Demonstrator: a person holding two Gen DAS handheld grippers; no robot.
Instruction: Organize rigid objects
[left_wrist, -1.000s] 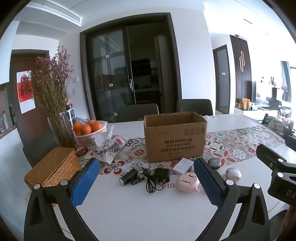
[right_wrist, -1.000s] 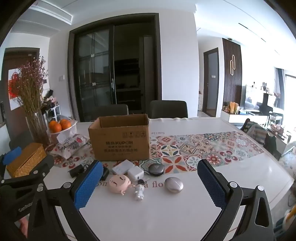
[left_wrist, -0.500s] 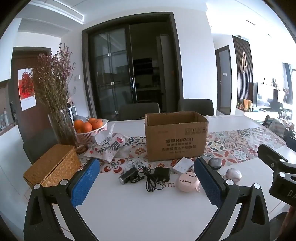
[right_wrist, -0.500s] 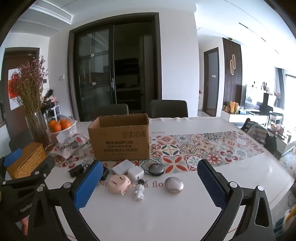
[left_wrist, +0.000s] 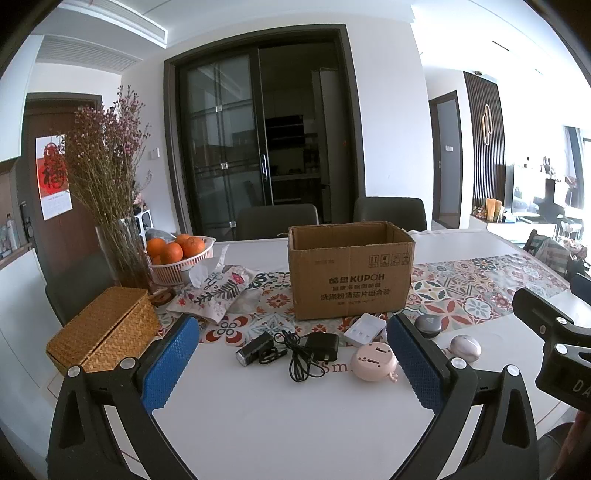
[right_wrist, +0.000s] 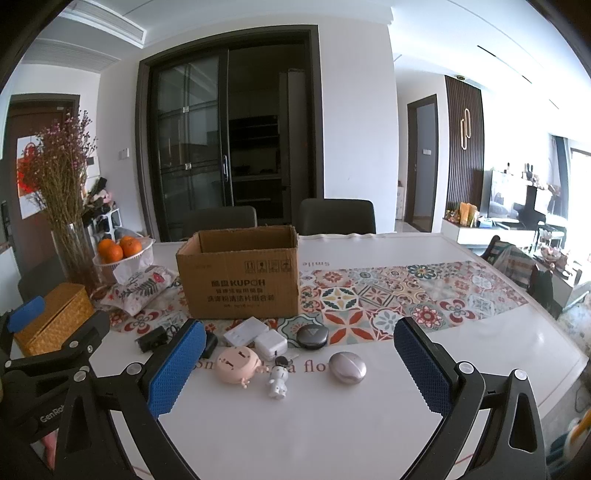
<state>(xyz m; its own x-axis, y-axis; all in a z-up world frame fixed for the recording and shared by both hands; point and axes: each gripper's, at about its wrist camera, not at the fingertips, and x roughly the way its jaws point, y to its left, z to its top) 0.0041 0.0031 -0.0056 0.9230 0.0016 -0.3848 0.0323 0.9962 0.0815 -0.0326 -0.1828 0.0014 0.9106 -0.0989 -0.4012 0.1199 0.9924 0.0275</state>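
While almost nothing has shifted, I hold both the left gripper (left_wrist: 291, 369) and right gripper (right_wrist: 299, 365) spread, empty, short of the cardboard box (right_wrist: 240, 277); sorting unstarted.

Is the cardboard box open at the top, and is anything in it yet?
Open: the cardboard box stands upright, top flaps not closed, inner back wall visible. Contents: cannot tell, the near wall hides its floor.

We hold the left gripper (left_wrist: 291, 369) and right gripper (right_wrist: 299, 365) side by side, jaws spread wide (nothing between them), facing forward.
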